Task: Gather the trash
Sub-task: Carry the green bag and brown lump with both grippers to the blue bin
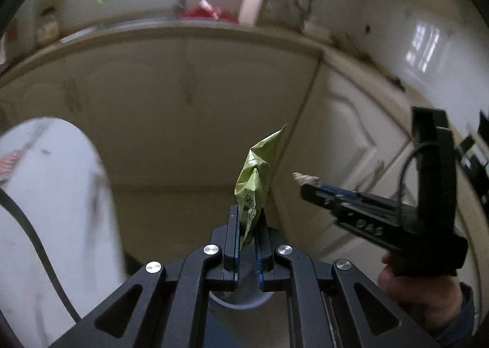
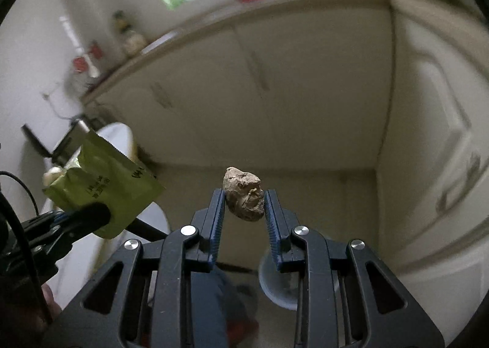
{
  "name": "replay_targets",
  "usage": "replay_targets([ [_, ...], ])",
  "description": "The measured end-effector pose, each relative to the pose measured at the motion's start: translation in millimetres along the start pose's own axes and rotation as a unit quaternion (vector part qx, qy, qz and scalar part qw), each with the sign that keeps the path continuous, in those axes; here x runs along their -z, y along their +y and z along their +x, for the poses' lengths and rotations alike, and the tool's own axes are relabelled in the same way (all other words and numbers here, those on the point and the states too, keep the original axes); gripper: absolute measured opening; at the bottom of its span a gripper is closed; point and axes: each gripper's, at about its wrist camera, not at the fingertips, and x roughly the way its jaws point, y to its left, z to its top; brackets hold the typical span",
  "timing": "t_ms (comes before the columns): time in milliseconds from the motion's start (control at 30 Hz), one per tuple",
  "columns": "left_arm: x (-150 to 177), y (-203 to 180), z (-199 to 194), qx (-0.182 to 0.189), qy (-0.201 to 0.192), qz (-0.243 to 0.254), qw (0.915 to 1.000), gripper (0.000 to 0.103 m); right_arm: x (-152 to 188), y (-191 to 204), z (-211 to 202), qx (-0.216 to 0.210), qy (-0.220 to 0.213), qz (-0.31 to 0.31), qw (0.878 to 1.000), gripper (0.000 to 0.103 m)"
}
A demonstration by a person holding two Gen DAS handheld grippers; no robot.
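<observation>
Directly ahead of the left wrist lens, your left tool [image 1: 247, 227] is clenched on a crumpled green wrapper [image 1: 256, 180]. Its long axis stands up out of the jaws toward the upper middle of the frame, tip leaning slightly right. In the right wrist view, your right tool [image 2: 244, 199] grips a brown crumpled lump [image 2: 244, 195] between its blue pads [image 2: 217, 216], the jaws standing partly apart around it. Both pieces of trash are airborne, clear of any tabletop.

The relation to watch is the receptacle. A grey round rim [image 2: 276, 290] shows low in the right wrist frame, just below and right of the right tool's jaws; the left wrist view shows what appears to be the same rim [image 1: 241, 302] beneath the jaws at bottom centre. Whether it is a bin or a bowl cannot be told, since the linkage covers most of it.

Judged from these views, each load hangs forward of and above that rim, so the drop calls for bringing the tips back over it. The right tool seems nearer. The two tools sit close side by side; release one at a time to avoid a clash.

A white rounded object [image 1: 52, 210] fills the lower left. Cream cabinet doors [image 1: 195, 103] form the backdrop.
</observation>
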Motion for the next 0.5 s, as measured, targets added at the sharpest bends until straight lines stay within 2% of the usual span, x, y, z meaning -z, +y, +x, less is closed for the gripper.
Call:
replay_targets([
  [167, 0, 5, 70, 0.008, 0.074, 0.002, 0.9972, 0.005, 24, -42, 53, 0.009, 0.056, 0.051, 0.997, 0.025],
  [333, 4, 22, 140, 0.012, 0.149, -0.022, 0.9885, 0.005, 51, -78, 108, 0.014, 0.119, 0.093, 0.988, 0.025],
  [500, -3, 35, 184, 0.019, 0.191, -0.037, 0.9807, 0.008, 70, -104, 139, 0.019, 0.155, 0.125, 0.980, 0.026],
])
